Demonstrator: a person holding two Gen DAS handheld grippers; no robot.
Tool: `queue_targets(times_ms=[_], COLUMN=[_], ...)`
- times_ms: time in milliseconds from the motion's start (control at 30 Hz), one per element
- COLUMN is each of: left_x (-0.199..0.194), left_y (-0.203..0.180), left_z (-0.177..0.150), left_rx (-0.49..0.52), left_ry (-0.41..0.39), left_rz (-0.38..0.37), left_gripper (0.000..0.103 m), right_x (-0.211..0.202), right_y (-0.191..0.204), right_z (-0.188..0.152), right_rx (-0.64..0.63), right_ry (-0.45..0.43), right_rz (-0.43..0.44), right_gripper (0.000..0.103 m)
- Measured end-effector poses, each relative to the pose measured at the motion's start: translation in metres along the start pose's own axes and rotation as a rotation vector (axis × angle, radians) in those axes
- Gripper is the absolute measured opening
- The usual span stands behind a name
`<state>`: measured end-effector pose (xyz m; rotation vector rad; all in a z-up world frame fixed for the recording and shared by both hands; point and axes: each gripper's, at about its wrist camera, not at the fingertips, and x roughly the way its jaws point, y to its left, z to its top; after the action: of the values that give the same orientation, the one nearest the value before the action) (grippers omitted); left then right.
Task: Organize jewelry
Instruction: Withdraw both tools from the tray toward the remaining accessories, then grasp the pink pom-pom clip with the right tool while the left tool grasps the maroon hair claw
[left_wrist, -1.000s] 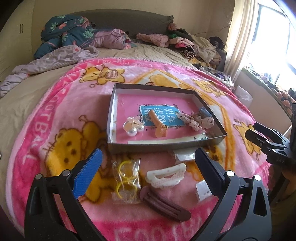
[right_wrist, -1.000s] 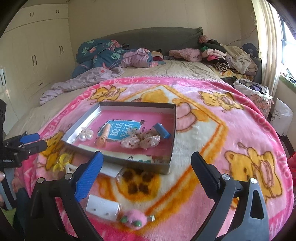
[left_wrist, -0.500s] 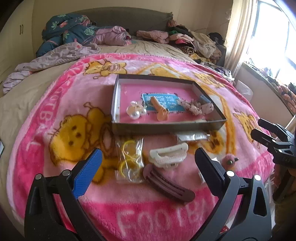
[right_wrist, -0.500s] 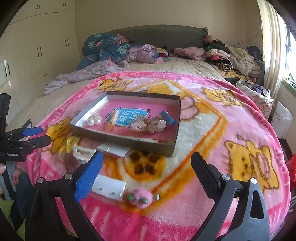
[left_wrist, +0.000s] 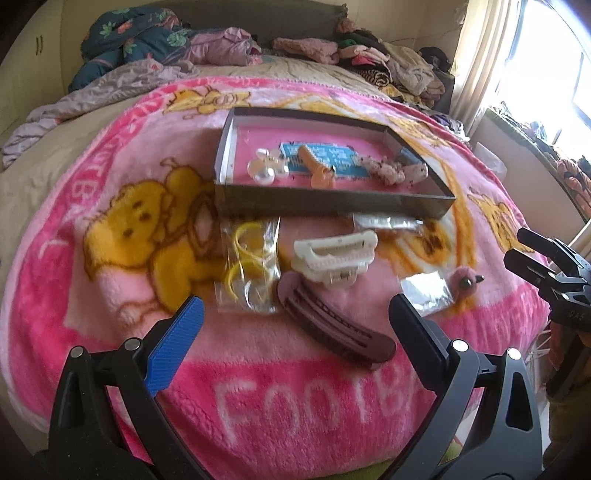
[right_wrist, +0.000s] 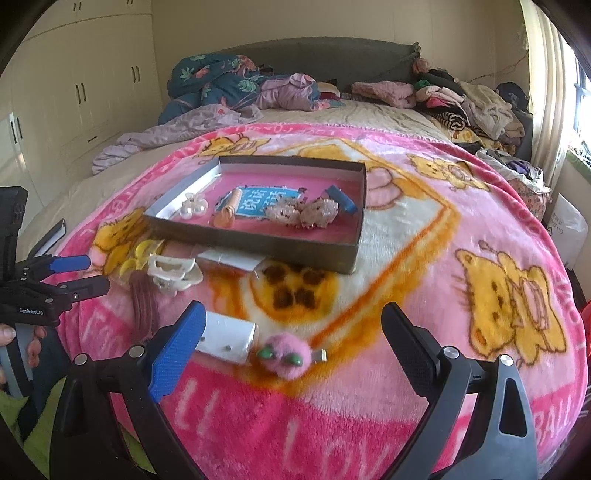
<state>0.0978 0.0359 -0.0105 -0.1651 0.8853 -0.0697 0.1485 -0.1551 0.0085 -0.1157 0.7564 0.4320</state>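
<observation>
Both grippers are hanging wide apart and empty over the blanket (left_wrist: 110, 280): the left gripper (left_wrist: 295, 317) above the brown hair clip (left_wrist: 332, 325), the right gripper (right_wrist: 291, 328) above the fuzzy pink clip (right_wrist: 288, 354). Loose pieces are lying outside the box (right_wrist: 314, 254); next comes lowering and closing on one.

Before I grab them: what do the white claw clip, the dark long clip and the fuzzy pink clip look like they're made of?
White claw clip: looks like hard glossy plastic, with moulded teeth and a smooth sheen. Dark long clip: probably matte plastic, maroon-brown with ridged slots. Fuzzy pink clip: soft plush pom with green beads, on what seems a metal clip end.
</observation>
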Motion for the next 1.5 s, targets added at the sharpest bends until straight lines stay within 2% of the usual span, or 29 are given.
queue_targets(times_ms=[333, 667, 1000, 1200, 1300, 1433, 1500], left_x=[0.017, 0.032, 0.045, 0.055, 0.058, 0.060, 0.059], left_y=[0.005, -0.007, -0.015, -0.018, -0.019, -0.015, -0.010], left_z=[-0.018, -0.027, -0.022, -0.017, -0.015, -0.016, -0.017], left_rx=[-0.075, -0.082, -0.124, -0.138, -0.125, -0.094, -0.095], left_ry=[0.072, 0.092, 0.091, 0.084, 0.082, 0.083, 0.085], left_rz=[-0.045, -0.055, -0.123, -0.104, -0.077, -0.023, -0.028], left_gripper=[0.091, 0.091, 0.091, 0.090, 0.077, 0.050, 0.044], right_x=[0.010, 0.026, 0.051, 0.060, 0.062, 0.065, 0.066], right_y=[-0.003, -0.004, -0.011, -0.017, -0.019, -0.019, -0.017], right_z=[-0.021, -0.036, -0.042, -0.043, -0.042, -0.040, -0.039], right_rx=[-0.003, 0.013, 0.053, 0.074, 0.081, 0.071, 0.063], right_ry=[0.034, 0.072, 0.113, 0.120, 0.116, 0.113, 0.108], right_rz=[0.002, 0.023, 0.045, 0.066, 0.074, 0.074, 0.067], right_gripper=[0.093, 0.092, 0.073, 0.064, 0.058, 0.055, 0.053])
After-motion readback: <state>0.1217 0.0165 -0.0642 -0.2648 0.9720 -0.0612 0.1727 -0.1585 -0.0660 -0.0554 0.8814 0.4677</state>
